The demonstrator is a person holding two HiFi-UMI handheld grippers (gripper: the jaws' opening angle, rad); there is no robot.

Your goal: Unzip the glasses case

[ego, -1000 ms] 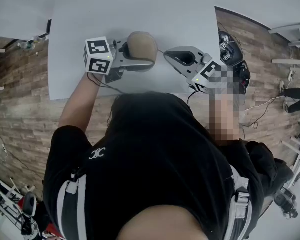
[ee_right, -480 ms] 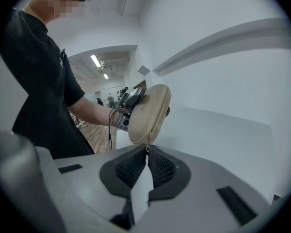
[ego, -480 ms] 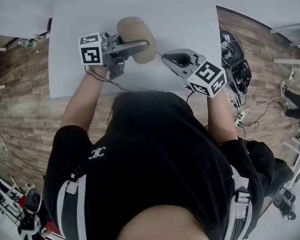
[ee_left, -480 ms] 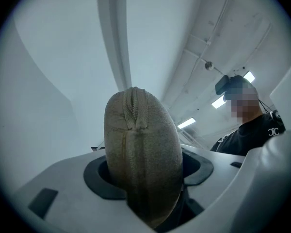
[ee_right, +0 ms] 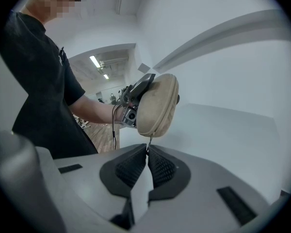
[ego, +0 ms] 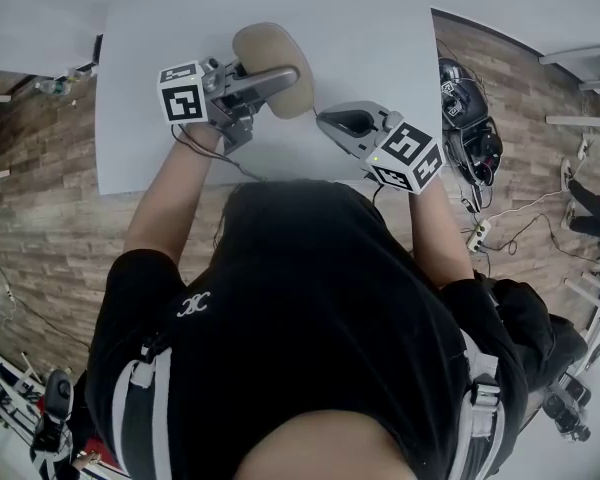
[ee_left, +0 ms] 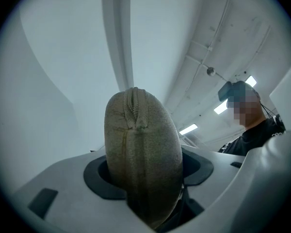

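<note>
two grips set: left gripper (ego: 280, 76) fingers clamp the glasses case (ego: 268, 48), right gripper (ee_right: 147, 152) fingers pinch its zipper pull (ee_right: 149, 141). draw along the seam, case steady.
</note>
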